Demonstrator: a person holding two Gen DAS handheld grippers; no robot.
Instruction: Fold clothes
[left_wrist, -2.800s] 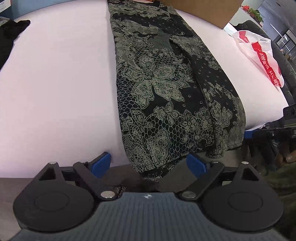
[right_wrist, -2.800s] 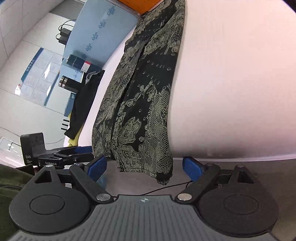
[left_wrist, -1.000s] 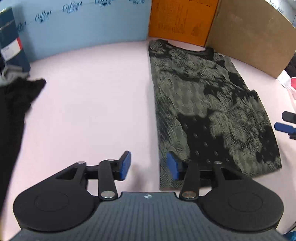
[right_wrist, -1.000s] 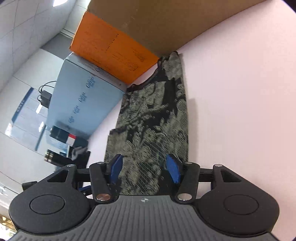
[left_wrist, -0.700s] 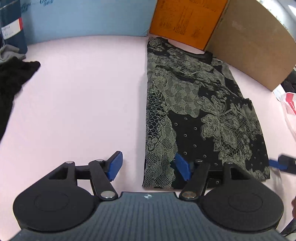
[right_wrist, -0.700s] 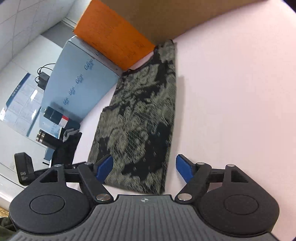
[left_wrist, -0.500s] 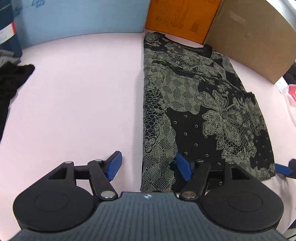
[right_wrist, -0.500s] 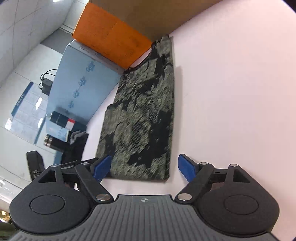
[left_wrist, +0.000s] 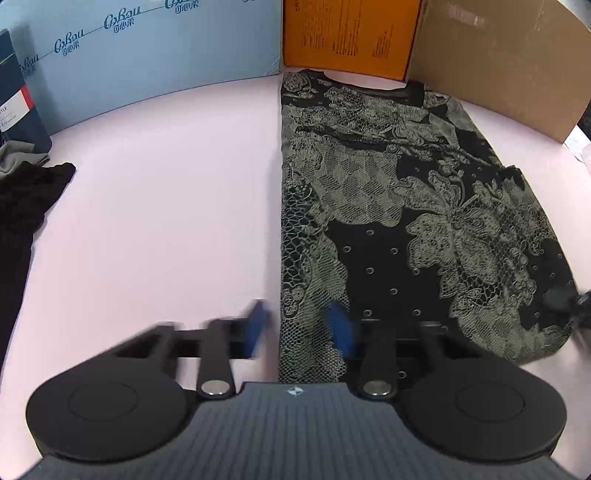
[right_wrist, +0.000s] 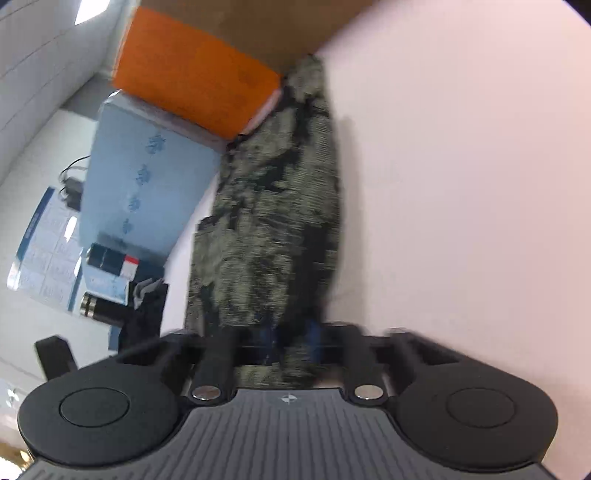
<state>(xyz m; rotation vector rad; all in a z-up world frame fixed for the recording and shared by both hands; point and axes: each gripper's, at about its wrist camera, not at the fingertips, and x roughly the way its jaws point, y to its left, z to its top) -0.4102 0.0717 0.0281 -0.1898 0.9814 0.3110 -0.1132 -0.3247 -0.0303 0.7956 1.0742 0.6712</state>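
Now your left gripper (left_wrist: 298, 330) stands narrowly parted astride the near left hem of the patterned shirt (left_wrist: 406, 221), which lies flat on the pink table (left_wrist: 166, 206). Your right gripper (right_wrist: 293, 341) looks pinched on the shirt's near right corner, though blurred.

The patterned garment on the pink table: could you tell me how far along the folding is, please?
Done: the patterned garment lies as a long strip on the pink table, sides seemingly folded in. In hand: the right tongs grip its near hem; the left tongs straddle the near left corner, not yet shut. Left: folding the hem toward the collar.
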